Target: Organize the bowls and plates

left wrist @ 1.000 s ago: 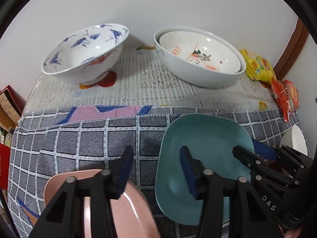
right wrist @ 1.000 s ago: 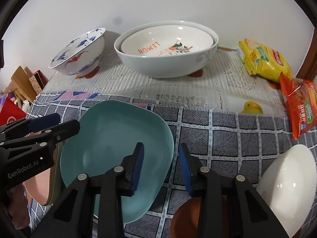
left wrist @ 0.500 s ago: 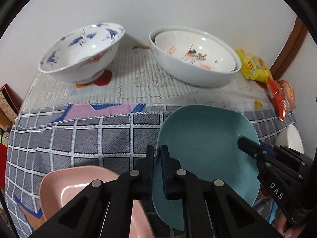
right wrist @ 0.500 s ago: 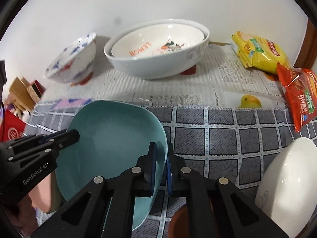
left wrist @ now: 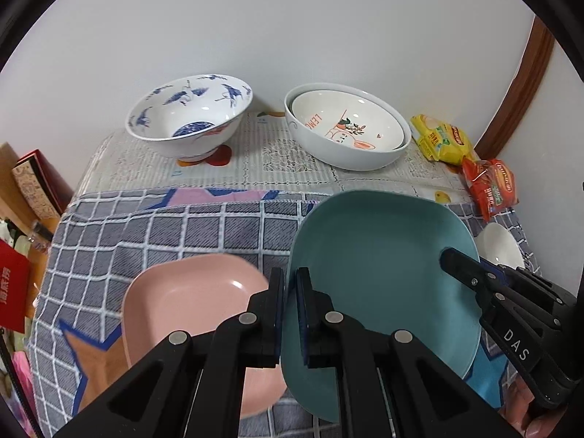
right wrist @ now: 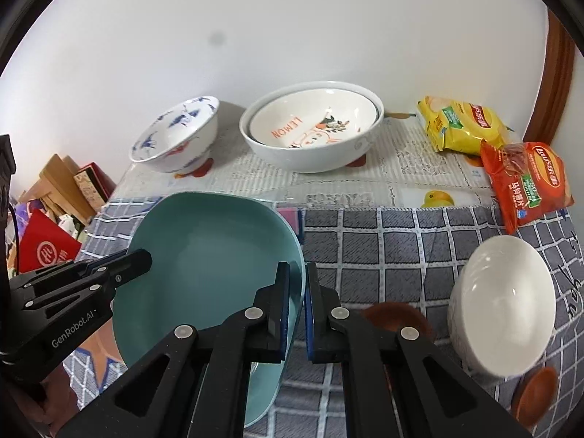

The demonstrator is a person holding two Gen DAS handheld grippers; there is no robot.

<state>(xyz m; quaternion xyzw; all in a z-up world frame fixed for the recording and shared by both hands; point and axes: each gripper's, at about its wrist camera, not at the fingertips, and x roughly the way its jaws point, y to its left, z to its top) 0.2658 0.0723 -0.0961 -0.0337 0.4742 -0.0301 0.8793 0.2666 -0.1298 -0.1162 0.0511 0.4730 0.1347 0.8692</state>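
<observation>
A teal square plate (left wrist: pixel 379 266) is held above the checked cloth by both grippers. My left gripper (left wrist: pixel 288 288) is shut on its left rim. My right gripper (right wrist: pixel 297 284) is shut on its right rim; the plate also shows in the right wrist view (right wrist: pixel 211 255). A pink plate (left wrist: pixel 189 303) lies on the cloth just left of the teal one. A blue-patterned bowl (left wrist: pixel 189 120) and a large white bowl with a lemon-print bowl nested in it (left wrist: pixel 346 127) stand at the back. A plain white bowl (right wrist: pixel 507 299) stands at the right.
Yellow (right wrist: pixel 460 127) and red (right wrist: pixel 529 182) snack bags lie at the back right. Small brown dishes (right wrist: pixel 398 321) sit by the white bowl. Boxes and red packets (right wrist: pixel 47 248) stand off the table's left edge. A wall is behind the bowls.
Both grippers closed on the teal plate's opposite rims and raised it off the cloth. The views rose, and more of the pink plate shows.
</observation>
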